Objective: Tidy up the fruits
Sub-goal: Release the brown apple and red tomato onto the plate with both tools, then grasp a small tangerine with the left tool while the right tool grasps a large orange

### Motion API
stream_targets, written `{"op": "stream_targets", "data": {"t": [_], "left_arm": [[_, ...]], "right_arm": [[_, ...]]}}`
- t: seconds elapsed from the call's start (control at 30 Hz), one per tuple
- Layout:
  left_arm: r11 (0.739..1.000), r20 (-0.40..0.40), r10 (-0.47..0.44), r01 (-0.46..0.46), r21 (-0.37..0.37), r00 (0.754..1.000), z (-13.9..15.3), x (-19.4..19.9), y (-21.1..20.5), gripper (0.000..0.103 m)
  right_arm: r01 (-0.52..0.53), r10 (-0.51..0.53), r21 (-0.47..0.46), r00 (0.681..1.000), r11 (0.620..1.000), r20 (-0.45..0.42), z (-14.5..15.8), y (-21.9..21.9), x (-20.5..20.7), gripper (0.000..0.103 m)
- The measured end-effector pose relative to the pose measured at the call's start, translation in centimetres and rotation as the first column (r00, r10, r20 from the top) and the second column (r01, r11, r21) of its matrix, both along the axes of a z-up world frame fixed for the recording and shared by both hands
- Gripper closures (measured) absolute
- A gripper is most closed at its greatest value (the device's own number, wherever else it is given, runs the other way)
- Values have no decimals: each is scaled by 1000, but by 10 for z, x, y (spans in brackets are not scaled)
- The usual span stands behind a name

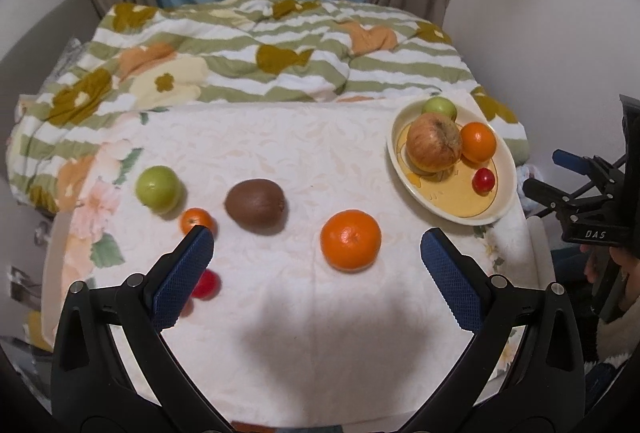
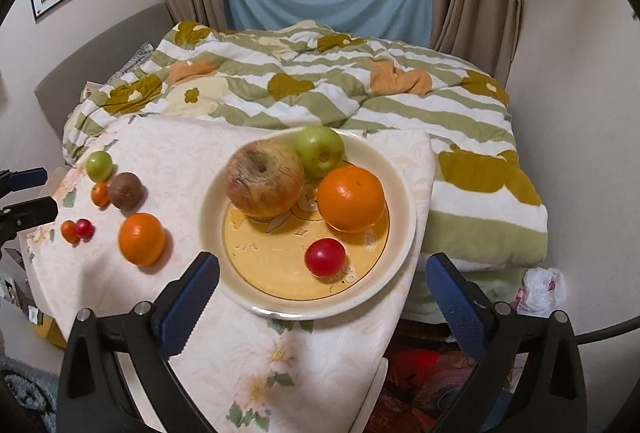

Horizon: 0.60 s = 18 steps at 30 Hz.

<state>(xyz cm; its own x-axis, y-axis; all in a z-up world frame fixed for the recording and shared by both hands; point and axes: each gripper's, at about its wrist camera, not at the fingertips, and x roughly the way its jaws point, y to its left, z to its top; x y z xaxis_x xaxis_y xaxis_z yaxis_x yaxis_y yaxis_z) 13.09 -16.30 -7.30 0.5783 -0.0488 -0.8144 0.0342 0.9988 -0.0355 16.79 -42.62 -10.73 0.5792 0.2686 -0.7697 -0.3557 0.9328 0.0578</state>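
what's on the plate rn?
On the plate: big apple, green apple, orange, small red fruit. Whatever sits under or behind the big apple is hidden.

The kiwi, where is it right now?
The kiwi lies on the tablecloth, off the plate, between the green apple on its left and the big orange on its right.

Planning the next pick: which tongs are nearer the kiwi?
Left. The left tongs hang open just in front of the kiwi; the right tongs are open over the plate, well off to its side.
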Motion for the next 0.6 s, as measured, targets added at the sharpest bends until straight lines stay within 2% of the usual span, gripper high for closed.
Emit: {"op": "stream_targets", "data": {"t": [0.17,0.37,0.6], "left_arm": [[999,48,46,-46,12,998,21,-22,17,0],[992,99,128,-129,6,987,37,-48,54,0],[986,95,167,-167,-7,981,38,-64,107,0]], "right_arm": [[-3,4,-23,999,1000,45,28,9,-15,0],[-29,29,0,997,1000,69,54,30,-29,0],[-23,25,-15,996,1000,91,66,70,-46,0]]}}
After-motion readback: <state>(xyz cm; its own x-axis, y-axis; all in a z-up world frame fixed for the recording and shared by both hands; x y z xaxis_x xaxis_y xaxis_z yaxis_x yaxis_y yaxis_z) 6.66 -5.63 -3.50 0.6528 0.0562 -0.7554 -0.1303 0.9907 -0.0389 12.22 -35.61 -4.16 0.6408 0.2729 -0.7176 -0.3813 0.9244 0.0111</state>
